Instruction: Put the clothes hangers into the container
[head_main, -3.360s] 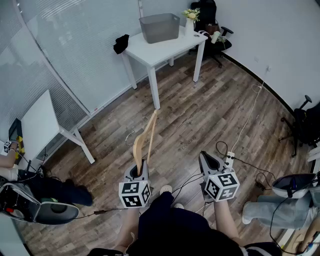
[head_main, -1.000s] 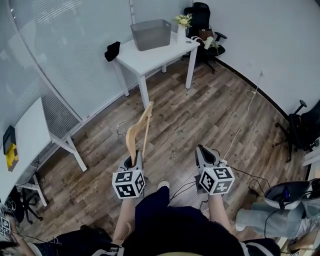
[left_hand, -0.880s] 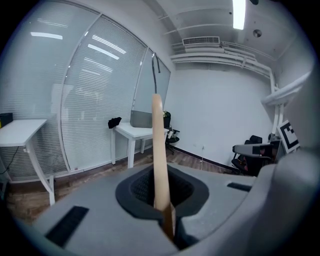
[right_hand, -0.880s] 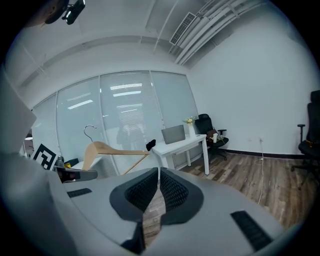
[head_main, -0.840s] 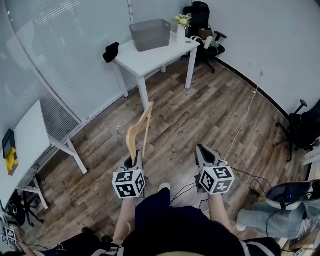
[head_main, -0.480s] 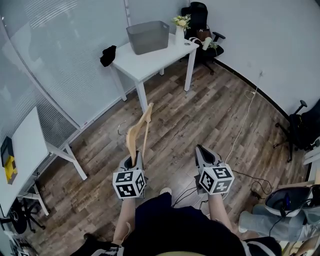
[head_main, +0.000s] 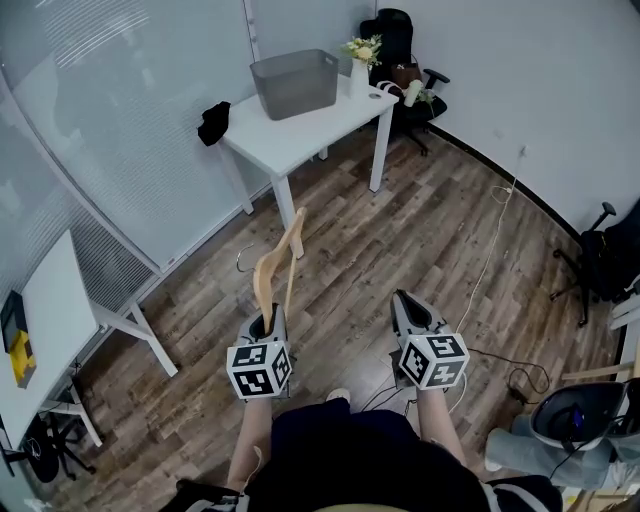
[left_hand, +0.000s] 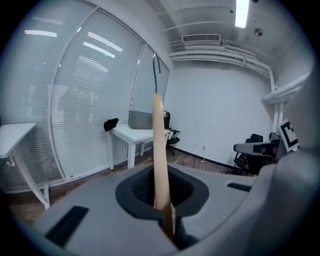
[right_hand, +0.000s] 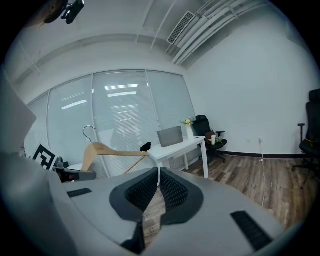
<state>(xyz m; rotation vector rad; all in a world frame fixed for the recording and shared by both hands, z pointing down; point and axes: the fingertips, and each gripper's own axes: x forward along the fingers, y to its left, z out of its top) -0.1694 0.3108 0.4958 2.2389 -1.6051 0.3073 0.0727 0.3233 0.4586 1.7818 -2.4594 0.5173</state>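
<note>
Nearer the white counter (head_main: 300, 135) than a few seconds back, the left hand-held gripper (head_main: 268, 322) stays clenched on the wooden hanger (head_main: 262, 275), its long axis pointing ahead at the grey container (head_main: 295, 85) well beyond, while the right hand-held gripper (head_main: 408, 305) rides alongside, closed and empty.

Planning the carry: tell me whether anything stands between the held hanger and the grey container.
Nothing visible does. Only open wood floor lies between the hanger, clamped in the left hand-held gripper, and the white table; the container sits open-topped on it.
</note>
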